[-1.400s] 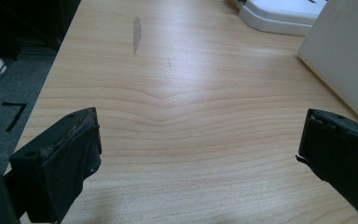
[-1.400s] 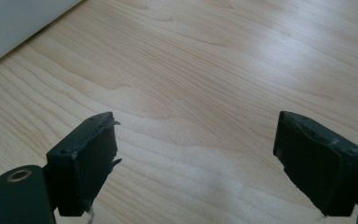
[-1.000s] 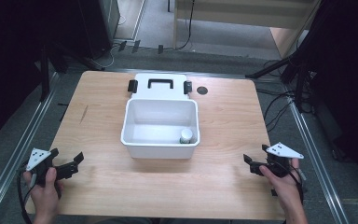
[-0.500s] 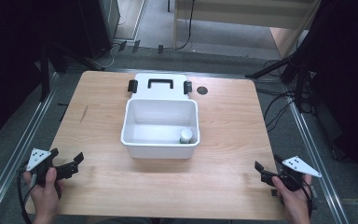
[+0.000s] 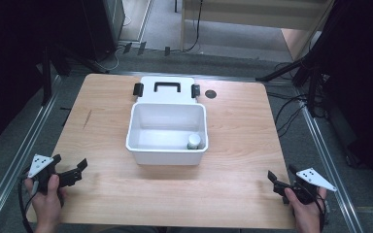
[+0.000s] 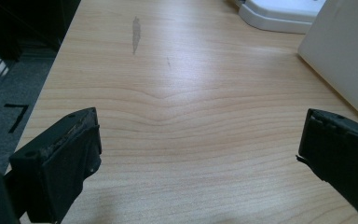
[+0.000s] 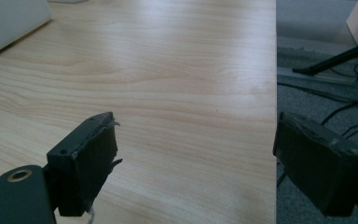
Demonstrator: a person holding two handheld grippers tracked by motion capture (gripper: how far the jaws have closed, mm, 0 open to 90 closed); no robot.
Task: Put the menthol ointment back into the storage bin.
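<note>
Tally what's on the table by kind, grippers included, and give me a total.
White bin: 1
White lid with black handle and latches: 1
Small jar inside the bin: 1
Black round thing on the table: 1
Grippers, left and right: 2
Total: 6

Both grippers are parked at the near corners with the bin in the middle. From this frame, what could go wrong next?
1. The right gripper sits at the table edge; in the right gripper view one of its fingers hangs past the edge, so it might catch the rim.
2. The small jar stands tight in the white bin corner, leaving open fingers little room.
3. The lid lies just behind the bin; pushing the bin may shove it.
</note>
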